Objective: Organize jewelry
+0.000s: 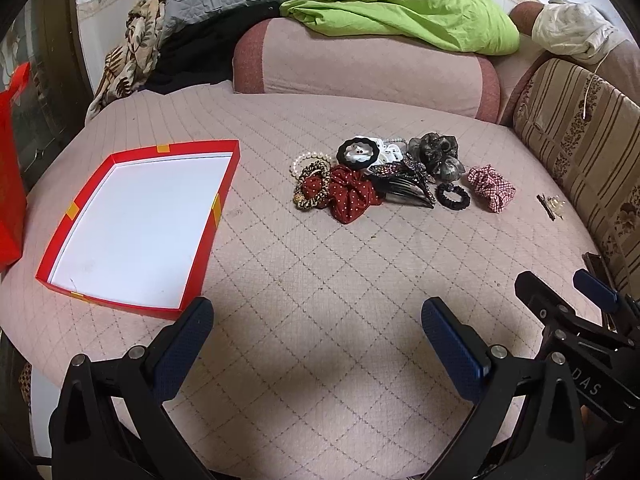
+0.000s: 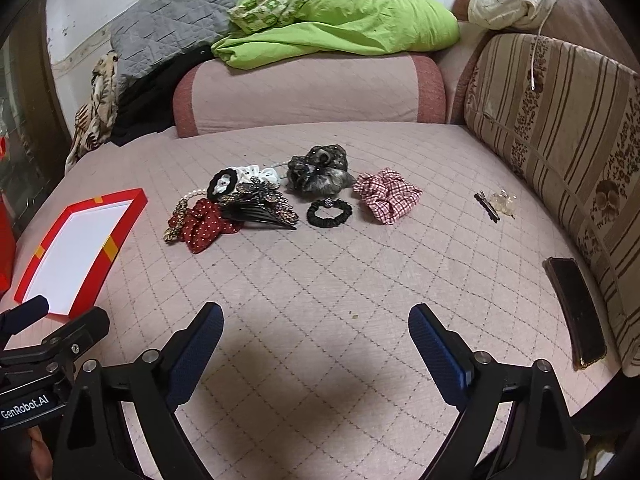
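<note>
A quilted pink bed [image 1: 320, 264] carries everything, with a bolster and heaped bedding behind and a striped cushion to the right. The jewelry and hair pieces lie in a loose pile near the middle: a red dotted scrunchie [image 1: 352, 194] touching a pearl bracelet [image 1: 308, 159], a rhinestone comb clip [image 1: 404, 184] overlapping both, a black hair tie [image 2: 329, 212] just beside it, and a checked scrunchie [image 2: 386, 195] standing slightly apart. The red box [image 1: 136, 224], white inside and holding nothing, sits well to the left. Both the left gripper [image 1: 318, 332] and the right gripper [image 2: 316, 340] hang short of the pile, jaws spread wide and holding nothing. The sensible start, I judge, is a free outlier such as the checked scrunchie, pinched across its bunched middle, since the comb's teeth may snag neighbours. A small clip [image 2: 487, 207] lies off to the right, near the cushion.
</note>
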